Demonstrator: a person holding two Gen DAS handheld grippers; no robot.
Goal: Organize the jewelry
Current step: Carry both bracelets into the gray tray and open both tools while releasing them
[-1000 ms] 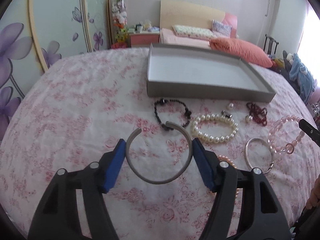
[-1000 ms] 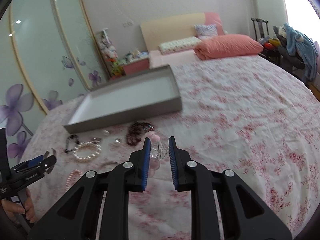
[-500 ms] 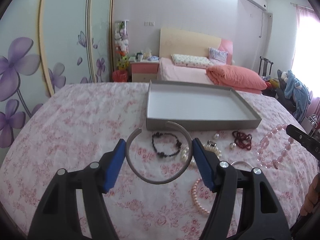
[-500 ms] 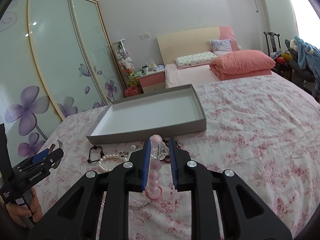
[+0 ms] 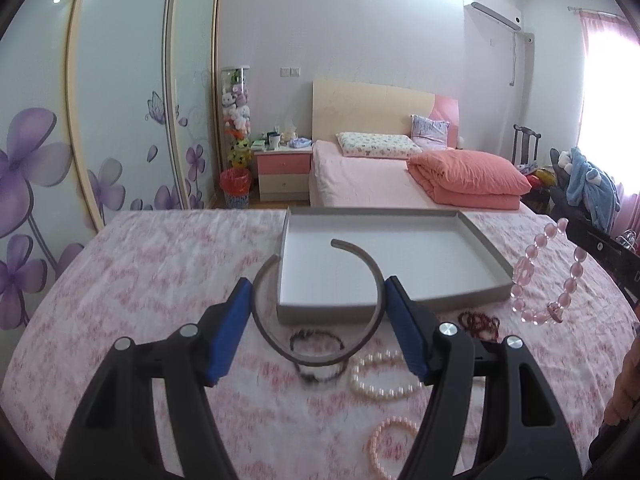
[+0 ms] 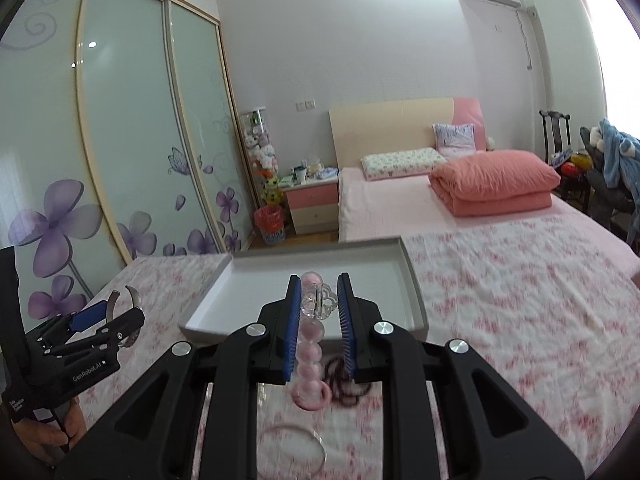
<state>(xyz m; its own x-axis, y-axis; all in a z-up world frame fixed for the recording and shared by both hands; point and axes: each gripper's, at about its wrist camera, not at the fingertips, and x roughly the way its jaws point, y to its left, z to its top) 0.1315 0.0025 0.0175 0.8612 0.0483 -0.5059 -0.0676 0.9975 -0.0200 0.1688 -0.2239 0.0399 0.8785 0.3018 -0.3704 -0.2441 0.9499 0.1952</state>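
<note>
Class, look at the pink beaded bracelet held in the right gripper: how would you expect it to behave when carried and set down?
The pink beaded bracelet hangs limp below the right gripper, so it is probably floppy and may swing. Its round, glossy beads look smooth, so they might slip from the pads. Set in the shallow grey tray, it would likely collapse into a loose loop.

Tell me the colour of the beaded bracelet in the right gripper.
Pale pink beaded bracelet, clearest in the left wrist view.

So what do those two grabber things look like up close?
Both are black plastic with silver screw heads. The left gripper has smooth blue finger pads; the right gripper has ridged blue ones. White lettering on the left one's side reads GenRobot.AI. No cables or sleeves show.
</note>
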